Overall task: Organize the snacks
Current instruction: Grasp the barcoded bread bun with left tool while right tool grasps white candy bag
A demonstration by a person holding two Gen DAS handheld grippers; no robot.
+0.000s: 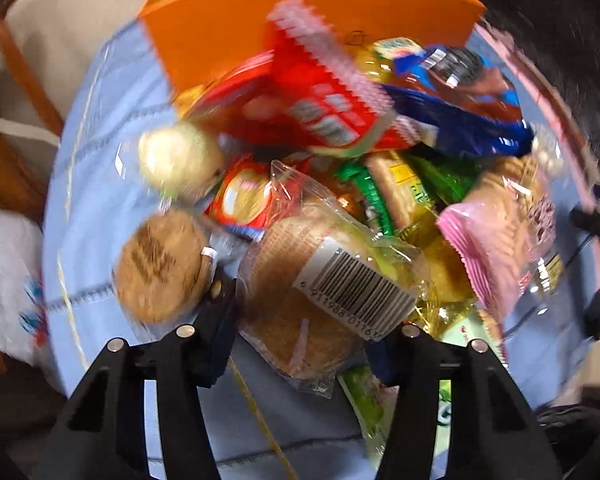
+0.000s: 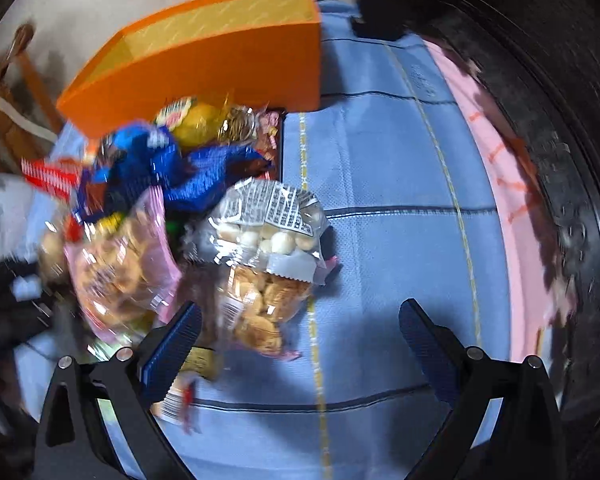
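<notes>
A heap of wrapped snacks lies on a blue cloth in front of an orange box (image 1: 260, 36). In the left wrist view, my left gripper (image 1: 304, 344) is open, its fingers on either side of a clear-wrapped brown cake with a barcode label (image 1: 320, 280). A red packet (image 1: 316, 108), a blue packet (image 1: 460, 96) and a pink biscuit bag (image 1: 496, 240) lie beyond. In the right wrist view, my right gripper (image 2: 300, 344) is open and empty over the cloth, beside a clear bag of small biscuits (image 2: 264, 292) and a silver bag of white balls (image 2: 276, 220). The orange box (image 2: 204, 64) stands behind.
Round wrapped cookies (image 1: 164, 264) and a pale round cake (image 1: 176, 156) lie at the heap's left. The blue cloth (image 2: 388, 200) stretches to the right of the heap, with a pink edge (image 2: 480, 128) and a dark surface beyond. A wooden chair (image 1: 16, 80) stands at far left.
</notes>
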